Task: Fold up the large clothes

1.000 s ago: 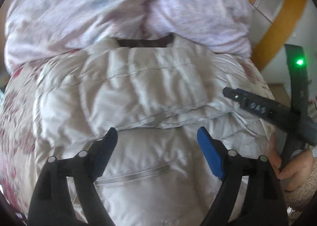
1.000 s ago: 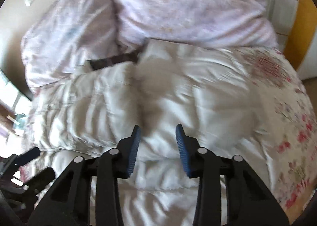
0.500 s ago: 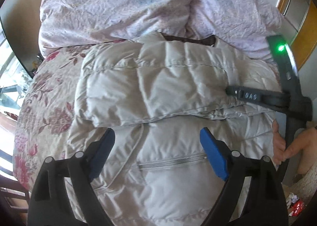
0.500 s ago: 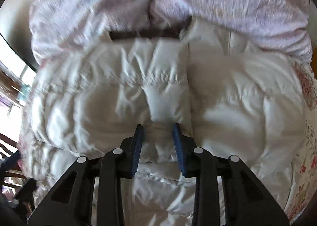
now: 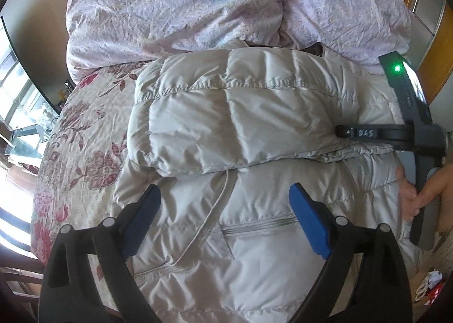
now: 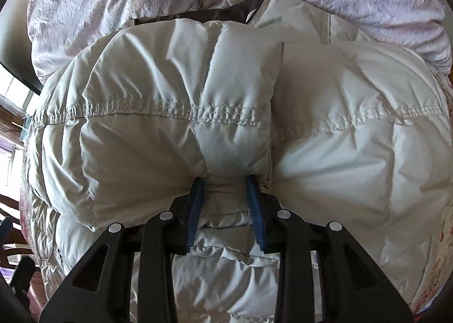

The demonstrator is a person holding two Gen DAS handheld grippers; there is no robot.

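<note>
A pale grey quilted down jacket [image 5: 249,130] lies on the bed, one sleeve folded across its chest. My left gripper [image 5: 223,210] is open and empty, held above the jacket's lower part near a zip pocket [image 5: 254,226]. My right gripper [image 6: 226,204] is shut on the cuff end of the folded sleeve [image 6: 235,153]; its fingers press into the padding. The right gripper also shows in the left wrist view [image 5: 339,132], coming in from the right. The jacket's dark collar lining [image 6: 215,14] shows at the far end.
Lilac crumpled pillows [image 5: 198,3] lie behind the jacket. The floral bedspread [image 5: 82,153] shows at the left, with the bed edge and a window beyond. A wooden door frame [image 5: 433,54] stands at the right. A hand [image 5: 413,198] holds the right tool.
The right gripper has moved in and closed on the sleeve end. The left gripper has pulled back and drifted left, staying open, so more of the bedspread shows.
</note>
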